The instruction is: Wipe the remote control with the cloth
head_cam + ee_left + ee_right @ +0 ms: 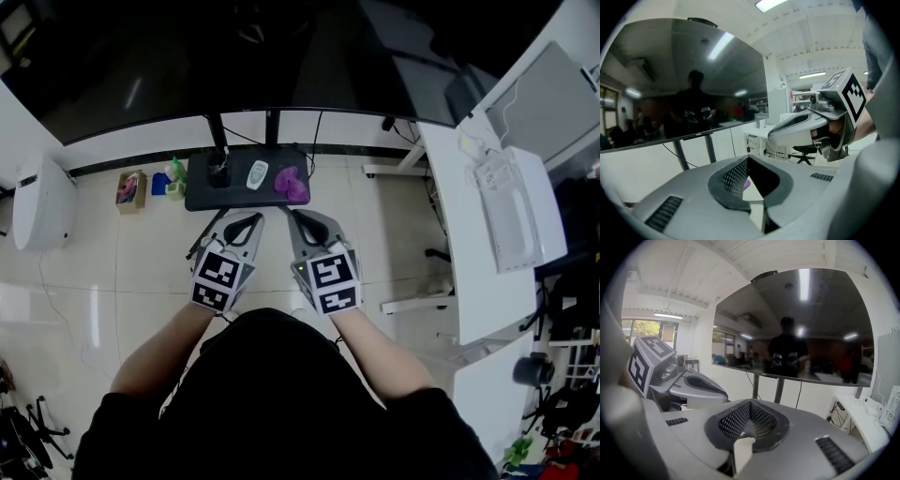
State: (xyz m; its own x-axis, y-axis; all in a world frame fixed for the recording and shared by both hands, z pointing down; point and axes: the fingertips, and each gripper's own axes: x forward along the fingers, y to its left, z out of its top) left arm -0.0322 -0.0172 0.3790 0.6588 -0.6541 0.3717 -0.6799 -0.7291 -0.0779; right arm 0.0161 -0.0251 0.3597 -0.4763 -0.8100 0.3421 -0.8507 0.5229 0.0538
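Observation:
A white remote control [257, 174] lies in the middle of a small black table [202, 195] far below me. Just right of the remote rests a crumpled purple cloth [292, 184]. My left gripper [242, 221] and right gripper [300, 218] hover side by side nearer to me than the table, well apart from both objects. Each is shut with nothing between its jaws. In the left gripper view the shut left gripper [749, 163] hides all but a sliver of the cloth [746, 184], and the right gripper's body [806, 125] shows beside it. The right gripper view shows its shut jaws [750, 417].
A large dark screen [272, 56] on a black stand rises behind the table. A black object [220, 172] stands on the table's left part. A small box [131, 187] and a green bottle [175, 173] sit on the floor to the left. A white desk [487, 234] lines the right side.

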